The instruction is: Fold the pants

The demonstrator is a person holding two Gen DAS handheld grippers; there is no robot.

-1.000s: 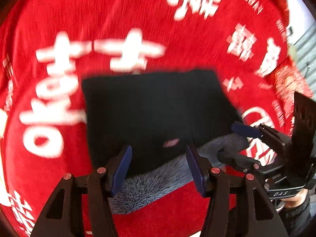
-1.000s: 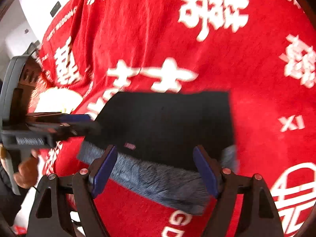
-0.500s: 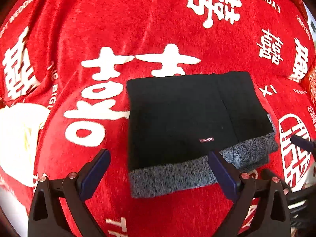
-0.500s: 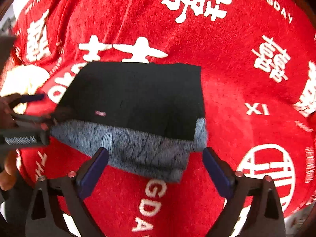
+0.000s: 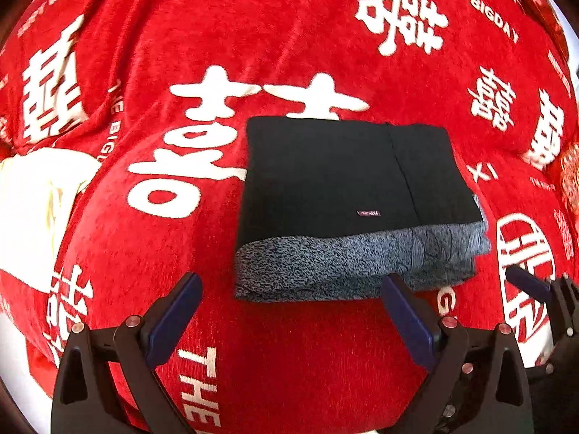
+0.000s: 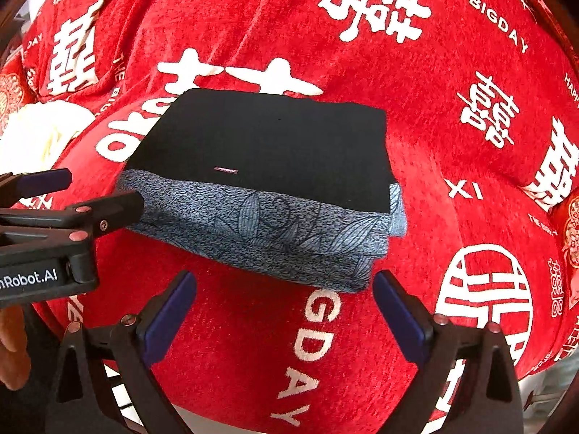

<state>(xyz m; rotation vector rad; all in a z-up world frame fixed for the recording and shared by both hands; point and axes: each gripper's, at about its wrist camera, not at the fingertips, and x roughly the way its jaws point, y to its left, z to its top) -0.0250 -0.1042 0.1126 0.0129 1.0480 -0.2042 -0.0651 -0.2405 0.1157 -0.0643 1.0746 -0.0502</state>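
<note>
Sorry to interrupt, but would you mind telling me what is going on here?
A person is folding pants with a hand-held gripper in each hand. The black pants with grey fleecy lining lie folded in a compact rectangle on the red blanket with white lettering. The left hand-held gripper and the right hand-held gripper are both open and hold nothing, just short of the pants' near edge.

Two near, downward wrist views, shared pants [image 5: 347, 181]

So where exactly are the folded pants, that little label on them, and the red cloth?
folded pants [image 5: 325, 166], left wrist view, on the black top layer.
label [image 6: 225, 170], right wrist view, on the small tag.
red cloth [image 6: 452, 83], right wrist view, on bare red fabric.
</note>
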